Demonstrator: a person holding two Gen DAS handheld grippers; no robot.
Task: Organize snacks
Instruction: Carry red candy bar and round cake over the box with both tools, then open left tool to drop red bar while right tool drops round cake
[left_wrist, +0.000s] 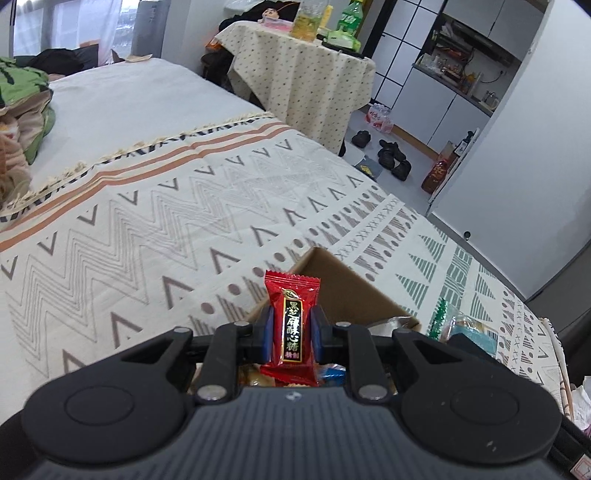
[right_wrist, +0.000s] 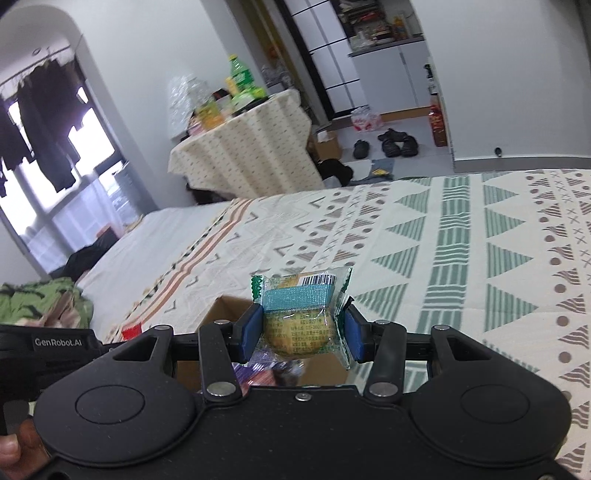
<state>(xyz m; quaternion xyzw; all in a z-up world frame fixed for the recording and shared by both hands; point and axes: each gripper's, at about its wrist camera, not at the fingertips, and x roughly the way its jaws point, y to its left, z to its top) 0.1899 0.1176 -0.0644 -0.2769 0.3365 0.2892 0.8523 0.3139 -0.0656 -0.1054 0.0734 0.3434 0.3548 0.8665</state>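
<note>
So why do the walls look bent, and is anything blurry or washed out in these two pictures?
Left wrist view: the fisheye lens curves the room's edges and darkens the corners; the red candy in the left gripper is sharp. Right wrist view: same bending; the window is blown out, and the cloth-covered table looks slightly soft, while the green-wrapped snack stays crisp.

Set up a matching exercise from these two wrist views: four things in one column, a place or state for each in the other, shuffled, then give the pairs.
Things:
1. red candy
2. clear-wrapped pastry
3. cardboard box
4. green bottle

Places or states:
A. stands on the side table with the dotted cloth
B. pinched in the left gripper
C. open on the patterned bedspread, snacks inside
D. pinched in the right gripper

Pairs: 1-B, 2-D, 3-C, 4-A
</note>
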